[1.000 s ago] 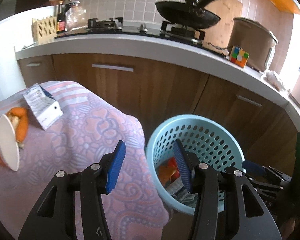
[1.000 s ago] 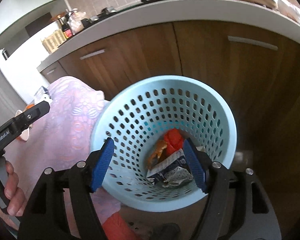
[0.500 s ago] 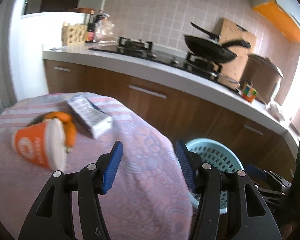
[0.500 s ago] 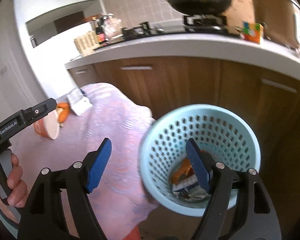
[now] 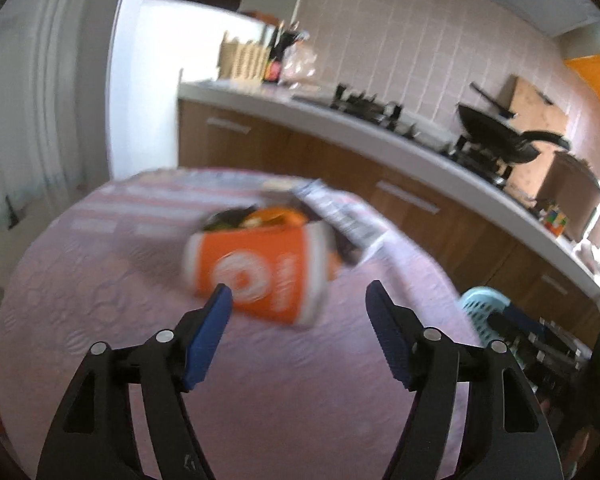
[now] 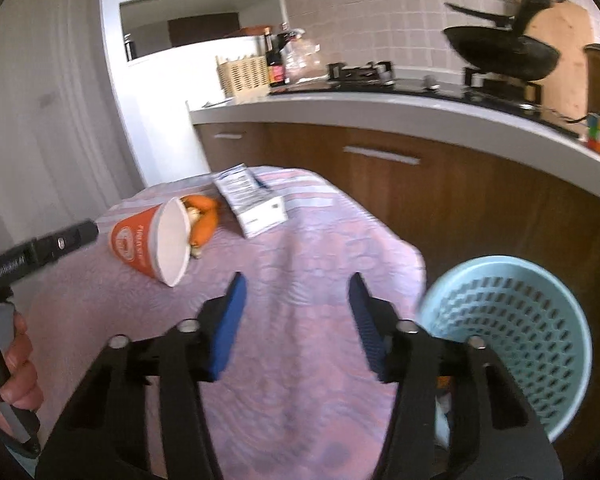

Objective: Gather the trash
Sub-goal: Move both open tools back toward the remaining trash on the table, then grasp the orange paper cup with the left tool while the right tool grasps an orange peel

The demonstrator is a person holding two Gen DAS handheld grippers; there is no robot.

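Both hand-held grippers have swung from the basket (image 6: 512, 344) toward the desk (image 6: 300, 360). Left hand-held gripper (image 5: 298, 300), empty, has just been spreading wider; right hand-held gripper (image 6: 296, 292), empty, narrowing. Orange cup (image 5: 260, 272) lies toppled, mouth facing the basket. Straddle its sides across the long axis.

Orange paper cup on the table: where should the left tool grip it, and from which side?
Grip the orange paper cup across its tapered side wall, coming down from above. It lies on its side on the tablecloth, and the peel crowds its open mouth. The left tool stands open, facing it.
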